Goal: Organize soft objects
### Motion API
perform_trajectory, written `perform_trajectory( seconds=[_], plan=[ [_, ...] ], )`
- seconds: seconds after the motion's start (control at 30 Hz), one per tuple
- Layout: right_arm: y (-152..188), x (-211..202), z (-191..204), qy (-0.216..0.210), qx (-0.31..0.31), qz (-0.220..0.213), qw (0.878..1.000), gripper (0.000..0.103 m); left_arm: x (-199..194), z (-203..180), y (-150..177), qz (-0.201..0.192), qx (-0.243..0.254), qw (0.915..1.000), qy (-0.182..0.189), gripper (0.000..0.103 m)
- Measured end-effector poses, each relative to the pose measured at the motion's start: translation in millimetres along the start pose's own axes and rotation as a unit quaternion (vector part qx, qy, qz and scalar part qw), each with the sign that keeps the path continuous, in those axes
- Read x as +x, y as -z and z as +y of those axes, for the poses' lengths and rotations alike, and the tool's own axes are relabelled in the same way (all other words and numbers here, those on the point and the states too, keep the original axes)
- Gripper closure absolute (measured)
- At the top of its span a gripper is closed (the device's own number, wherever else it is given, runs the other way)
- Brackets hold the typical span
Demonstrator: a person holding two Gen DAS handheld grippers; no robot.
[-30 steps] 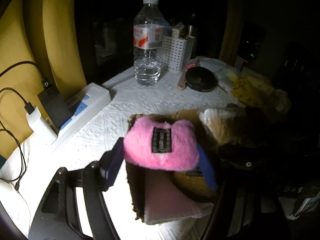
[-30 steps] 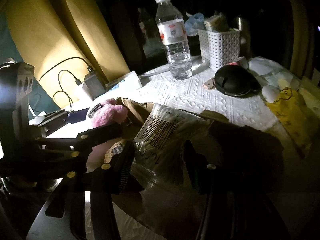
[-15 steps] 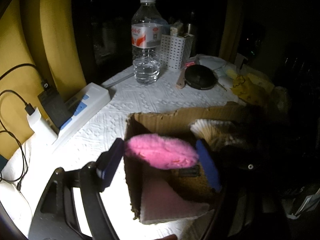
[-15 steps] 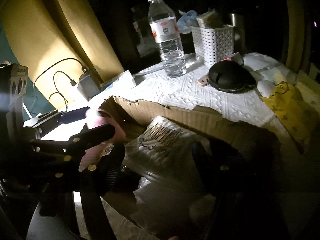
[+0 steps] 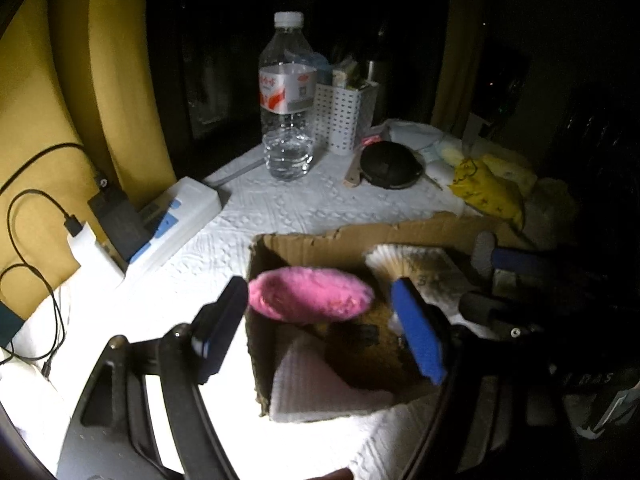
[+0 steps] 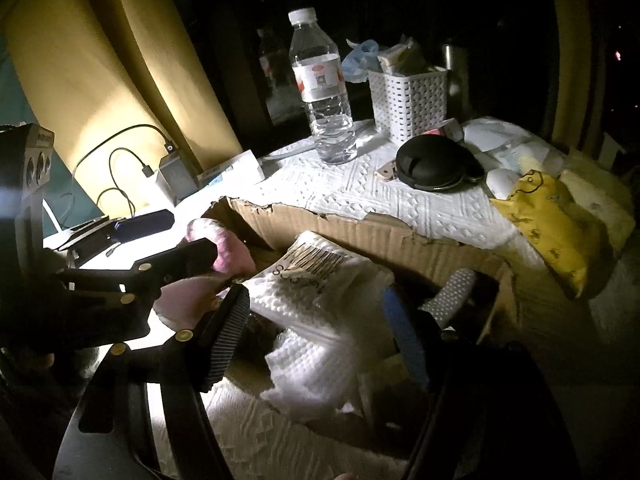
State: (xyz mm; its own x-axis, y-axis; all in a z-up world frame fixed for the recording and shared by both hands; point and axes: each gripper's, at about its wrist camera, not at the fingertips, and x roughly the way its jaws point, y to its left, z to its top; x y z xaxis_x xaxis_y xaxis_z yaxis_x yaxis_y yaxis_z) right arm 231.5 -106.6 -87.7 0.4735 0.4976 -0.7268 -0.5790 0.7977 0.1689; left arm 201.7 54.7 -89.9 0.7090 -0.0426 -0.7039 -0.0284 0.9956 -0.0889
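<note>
Pink plush is what we have right at our tips: the pink fuzzy toy (image 5: 310, 294) sits between the pads of the left gripper (image 5: 316, 320), whose jaws stand wide and have just been easing apart. We see a sliver of gap on each side, so we read the toy as let go rather than squeezed, resting over the near corner of the cardboard box (image 5: 352, 240). It should be very light, springy and not at all fragile. We would pinch it across its short middle, where the pile gives and will not slip.

To the right of that, the right gripper (image 6: 320, 332) also stands open, its jaws having just been widening, with the clear plastic packet (image 6: 316, 280) lying between them inside the box, apparently not pressed. The packet looks soft and crinkly, white padding under film with a barcode label. The film may be slick, so we would take it across the bulk, not at an edge.

Beyond the box on the white embossed cloth (image 5: 280, 208) lies a yellow pouch (image 6: 556, 224), limp and probably soft too. Farther still stand a water bottle (image 5: 286, 108) and a white perforated basket (image 6: 408, 96).
</note>
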Motion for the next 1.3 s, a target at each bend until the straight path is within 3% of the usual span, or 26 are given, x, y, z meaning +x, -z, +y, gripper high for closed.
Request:
perform_trajectory(
  seconds=[1.3],
  plan=[
    [37,-105,48,0.044,-0.013,-0.049,0.998,0.030,-129,-24,27,-0.056,0.007,0.9984,0.004,0.026]
  ],
)
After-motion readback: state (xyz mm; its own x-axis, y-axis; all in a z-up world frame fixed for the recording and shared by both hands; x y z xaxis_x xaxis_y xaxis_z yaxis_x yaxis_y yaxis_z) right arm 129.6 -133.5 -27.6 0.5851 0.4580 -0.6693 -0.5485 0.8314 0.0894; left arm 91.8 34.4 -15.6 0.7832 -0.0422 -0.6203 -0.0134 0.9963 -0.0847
